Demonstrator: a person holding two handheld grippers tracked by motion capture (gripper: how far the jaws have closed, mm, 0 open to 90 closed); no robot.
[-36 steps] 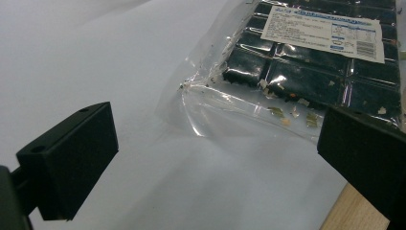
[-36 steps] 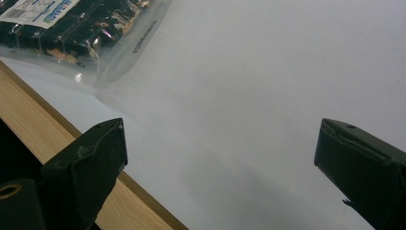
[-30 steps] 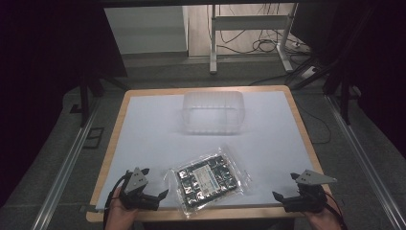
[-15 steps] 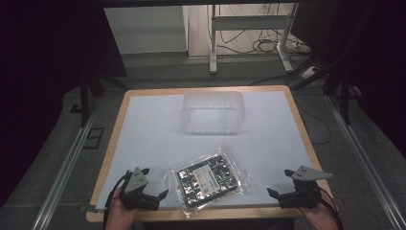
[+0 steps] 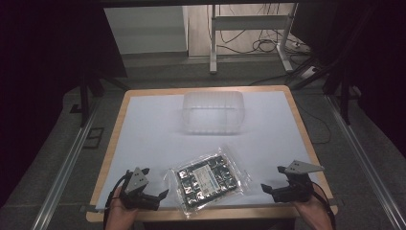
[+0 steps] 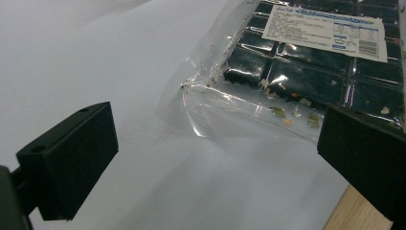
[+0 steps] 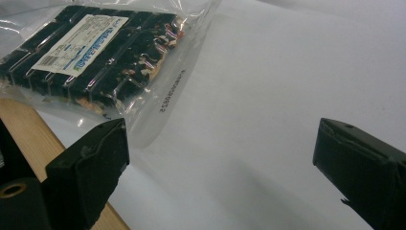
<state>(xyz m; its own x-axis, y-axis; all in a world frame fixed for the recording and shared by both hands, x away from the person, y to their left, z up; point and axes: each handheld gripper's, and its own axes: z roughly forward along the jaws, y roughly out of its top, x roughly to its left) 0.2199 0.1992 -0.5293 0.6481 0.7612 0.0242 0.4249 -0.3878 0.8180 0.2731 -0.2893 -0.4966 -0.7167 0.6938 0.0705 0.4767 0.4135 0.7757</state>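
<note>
One clear bag (image 5: 208, 178) of dark tray compartments with a white label lies flat near the front edge of the surface (image 5: 143, 129), skewed. Left hand-held gripper (image 5: 160, 197) sits just beside the bag's left corner, jaws released and empty. Right hand-held gripper (image 5: 268, 189) sits near the right edge, likewise released, holding nothing. Both flank the bag, probably to pinch opposite edges. One translucent container (image 5: 213, 112) stands well apart at the back, likely the destination. Count: one bag, one container, two grippers.
</note>
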